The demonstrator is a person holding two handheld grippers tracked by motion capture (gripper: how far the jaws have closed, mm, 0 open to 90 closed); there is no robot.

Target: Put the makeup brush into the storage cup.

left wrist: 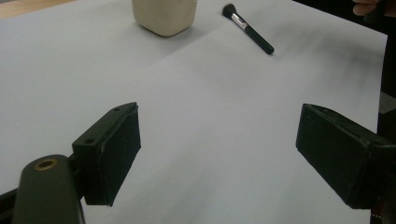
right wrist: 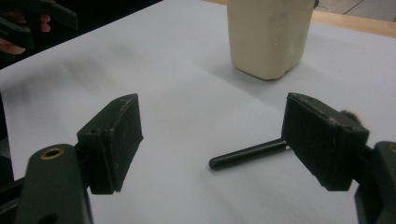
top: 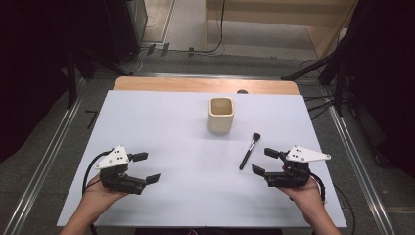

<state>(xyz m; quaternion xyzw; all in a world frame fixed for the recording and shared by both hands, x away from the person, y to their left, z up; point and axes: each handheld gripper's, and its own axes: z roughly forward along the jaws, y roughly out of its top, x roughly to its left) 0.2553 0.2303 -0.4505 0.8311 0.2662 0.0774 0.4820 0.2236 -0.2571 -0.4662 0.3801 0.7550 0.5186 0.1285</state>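
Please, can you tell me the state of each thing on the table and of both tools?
Cup: upright, open top, looks empty.
Makeup brush: lying flat on the white table cover, not held.
Left tool: open, holding nothing.
Right tool: open, holding nothing, brush handle just ahead of its jaws.

Cream cup (top: 221, 115), black brush (top: 249, 152), seemingly white table (top: 161, 132)

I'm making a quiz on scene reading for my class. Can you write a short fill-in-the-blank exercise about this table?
1. The makeup brush lies flat on the white sheet, nearest the ____ tool.
2. The cream cup stands upright with its opening facing ____.
3. Both the left tool and the right tool have their jaws ____.
4. The brush's bristle end points toward the ____.

Missing words: right; up; open; cup
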